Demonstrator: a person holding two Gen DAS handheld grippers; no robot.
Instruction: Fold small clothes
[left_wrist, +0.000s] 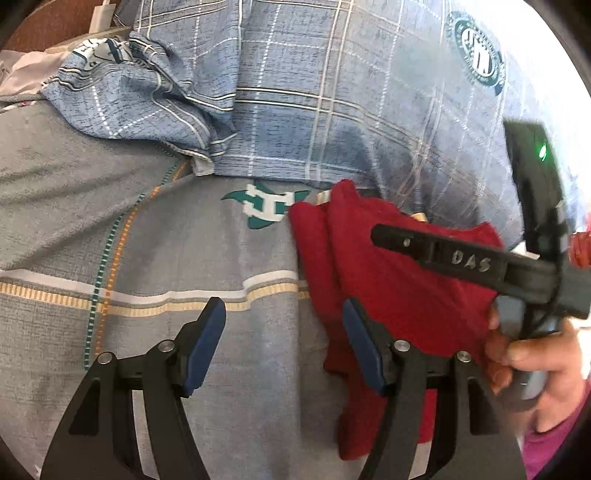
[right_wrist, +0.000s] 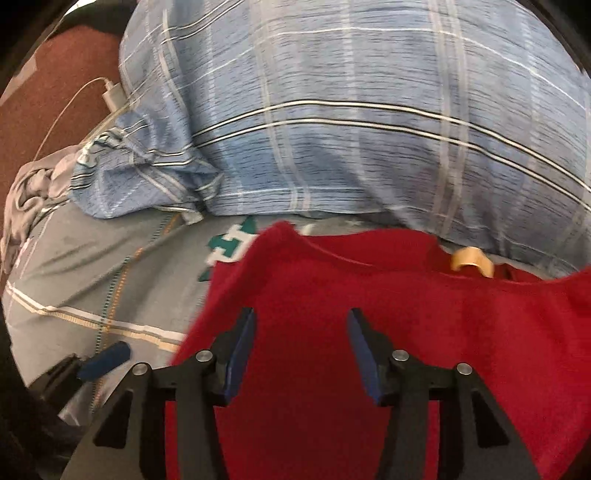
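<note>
On the far left of the right wrist view we see a white charger with its cable lying on a dark red-brown surface, just beside the blue plaid pillow that fills the top of both views. Below the pillow spreads the grey striped bed sheet, with a teal and white emblem printed on it.

Our left gripper hangs over the sheet with its blue-padded fingers spread wide and nothing between them — the left pad is over bare sheet, the right one over the left edge of the red garment. In the right wrist view a blue pad of this gripper shows at the lower left, apart from the red cloth.

The red garment lies on the sheet just below the pillow, its upper left corner touching the emblem; in the left wrist view it shows lengthwise folds or creases. A tan object peeks out at its top edge, against the pillow; we cannot tell what it is.

Our right gripper is over the middle of the red garment, fingers wide apart and gripping nothing. In the left wrist view we see it from the side across the cloth, a black finger marked "DAS" — the right hand grips its handle at the right edge.
</note>
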